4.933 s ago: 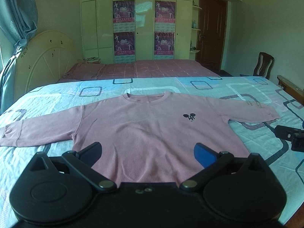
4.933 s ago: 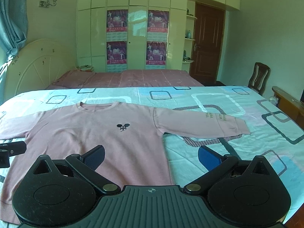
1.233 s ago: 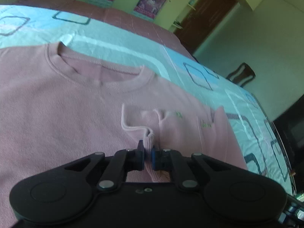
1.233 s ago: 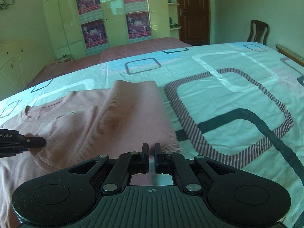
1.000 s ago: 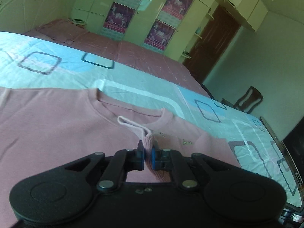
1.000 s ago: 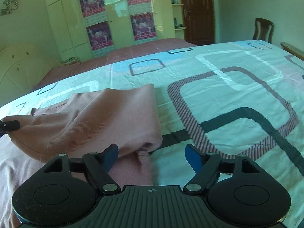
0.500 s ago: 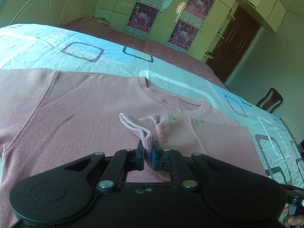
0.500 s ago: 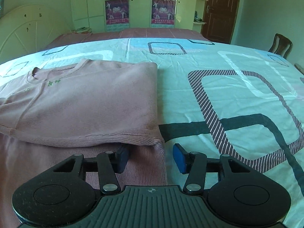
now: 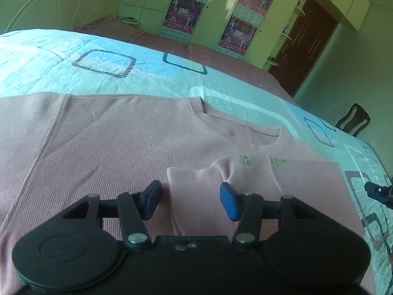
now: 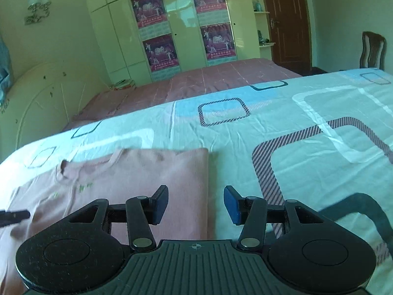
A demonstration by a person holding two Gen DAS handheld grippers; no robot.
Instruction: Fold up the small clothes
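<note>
Lying flat on the bed's pale blue patterned sheet (image 10: 282, 127), the pink ribbed-knit sweater (image 9: 110, 147) has its collar pointing toward the wardrobe, right sleeve folded across the chest. Left claw (image 9: 190, 200) open over the sleeve cuff (image 9: 194, 179); right claw (image 10: 195, 205) open above the folded edge, gripping nothing.

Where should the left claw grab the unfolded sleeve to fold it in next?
Probably the far cuff end of the flat left sleeve, which runs out of frame at the left edge. Bring the open left claw in from the sleeve's outer end, pinching both layers, then carry it across the pink sweater.
</note>
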